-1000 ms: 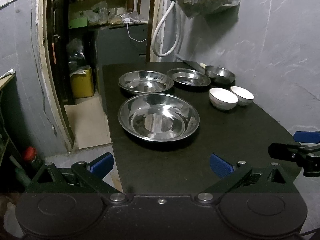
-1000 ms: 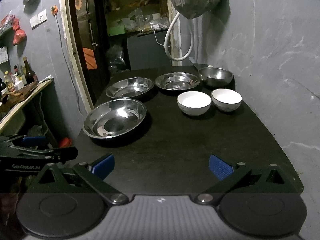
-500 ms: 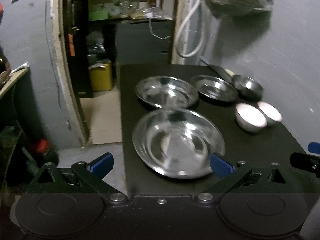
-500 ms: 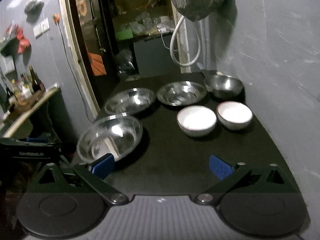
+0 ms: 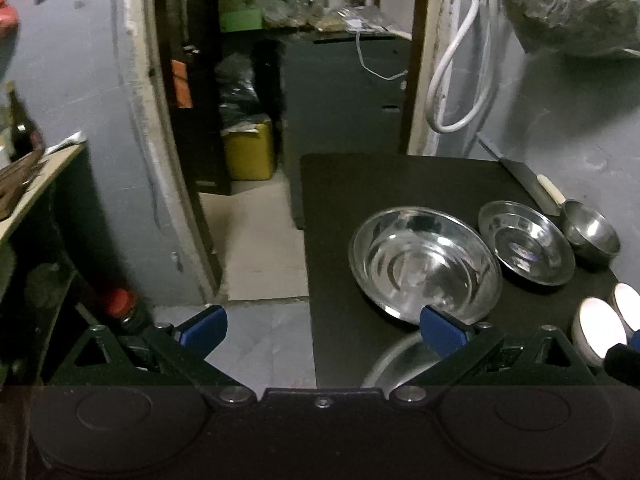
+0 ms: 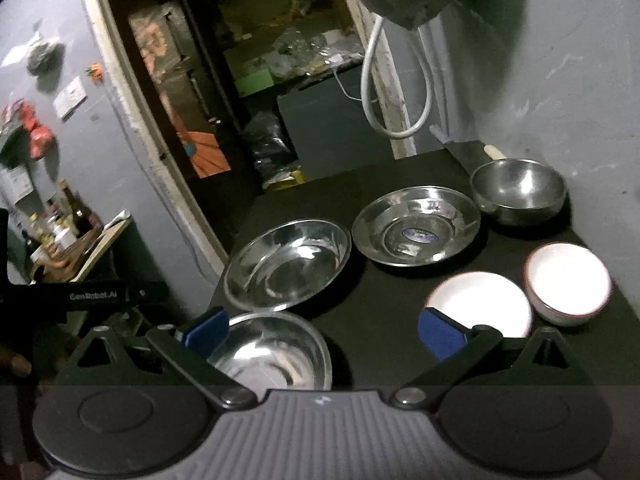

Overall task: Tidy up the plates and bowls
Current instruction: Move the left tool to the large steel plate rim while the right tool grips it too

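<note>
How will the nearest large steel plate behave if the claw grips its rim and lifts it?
The nearest steel plate looks thin and rigid, so it should probably keep its shape. Its polished surface shines, so the rim may slip between the pads. It is wide and shallow; held at one edge, it will likely tilt down on the far side.
</note>
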Available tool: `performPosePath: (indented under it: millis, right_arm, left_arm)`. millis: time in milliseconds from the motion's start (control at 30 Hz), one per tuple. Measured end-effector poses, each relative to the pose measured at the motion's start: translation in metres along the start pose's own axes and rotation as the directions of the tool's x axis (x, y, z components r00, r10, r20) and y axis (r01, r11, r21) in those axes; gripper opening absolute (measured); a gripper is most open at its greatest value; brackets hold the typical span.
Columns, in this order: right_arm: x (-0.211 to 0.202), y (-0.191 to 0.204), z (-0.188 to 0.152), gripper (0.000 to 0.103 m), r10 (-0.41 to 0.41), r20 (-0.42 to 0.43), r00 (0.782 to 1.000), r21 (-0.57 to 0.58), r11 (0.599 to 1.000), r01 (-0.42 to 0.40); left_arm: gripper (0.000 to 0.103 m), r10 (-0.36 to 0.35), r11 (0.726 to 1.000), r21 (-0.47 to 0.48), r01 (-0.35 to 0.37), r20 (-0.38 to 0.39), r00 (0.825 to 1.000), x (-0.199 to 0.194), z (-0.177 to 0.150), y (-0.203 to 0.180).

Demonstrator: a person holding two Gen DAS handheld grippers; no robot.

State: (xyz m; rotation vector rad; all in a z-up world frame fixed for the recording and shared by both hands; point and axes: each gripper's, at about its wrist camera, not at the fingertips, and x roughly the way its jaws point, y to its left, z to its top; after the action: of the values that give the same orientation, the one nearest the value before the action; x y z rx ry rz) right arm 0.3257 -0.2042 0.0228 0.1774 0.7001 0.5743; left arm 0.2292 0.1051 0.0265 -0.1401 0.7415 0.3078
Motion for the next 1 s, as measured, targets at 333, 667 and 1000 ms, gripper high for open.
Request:
performPosePath:
  millis: [333, 667, 1000]
  right_arm:
    - [0.076, 0.008, 0.016, 0.088, -0.1, -0.028, 0.995, 0.098, 0.99, 0.102]
    - [0.118, 0.016, 0.013, 0.062, -0.149, -0.068, 0.987, 0.144, 0.977, 0.157]
    - [0.132, 0.017, 0.011, 0.024, -0.156, -0.093, 0.983, 0.157, 0.973, 0.17]
  left_arm:
    - [0.091, -0.142, 0.988, 0.044, 0.147, -0.094, 0.985, 0.095, 0.044, 0.017]
    - [0.07, -0.2, 0.974, 0.068, 0.215, -0.178, 0.964, 0.144, 0.051, 0.012]
    - [0.042, -0.226, 0.967, 0.063, 0.247, -0.232, 0.946, 0.157, 0.046, 0.01]
